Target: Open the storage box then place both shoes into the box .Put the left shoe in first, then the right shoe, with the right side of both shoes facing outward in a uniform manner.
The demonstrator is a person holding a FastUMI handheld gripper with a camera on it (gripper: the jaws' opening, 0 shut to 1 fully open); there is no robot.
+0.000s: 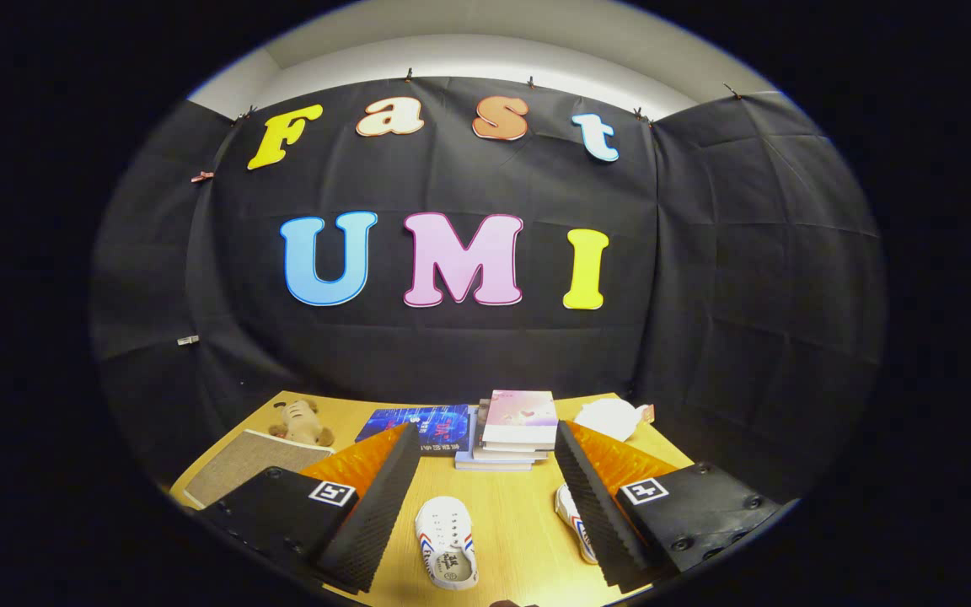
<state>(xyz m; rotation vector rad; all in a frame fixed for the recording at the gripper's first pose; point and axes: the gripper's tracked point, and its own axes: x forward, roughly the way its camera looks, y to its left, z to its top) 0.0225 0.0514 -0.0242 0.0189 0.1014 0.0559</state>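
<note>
Two white shoes lie on the wooden table [511, 514]. One shoe [447, 539] sits sole-down between the gripper's fingers, nearer the left one, its toe pointing away toward the back of the table and its striped sides showing. The second shoe [574, 523] lies just against the inner face of the right finger, which hides much of it, so only a strip of its side and toe can be seen. The gripper [485, 506] hangs above the table with its two fingers spread wide apart, holding nothing; neither finger touches the middle shoe. Beyond the fingers, at the back of the table, stands one stack of books [515, 430], about four high, with a pale pink cover on top. One more book [418, 423], blue, lies flat just left of the stack. To the far left sits one small plush toy [302, 423], resting at the back edge of one grey-beige mat [241, 464] that the left finger partly covers. To the right of the stack, near the table's back corner, lies one white rounded thing [612, 417] with a small tag beside it; what it is cannot be told. The storage box cannot be made out among these things.
</note>
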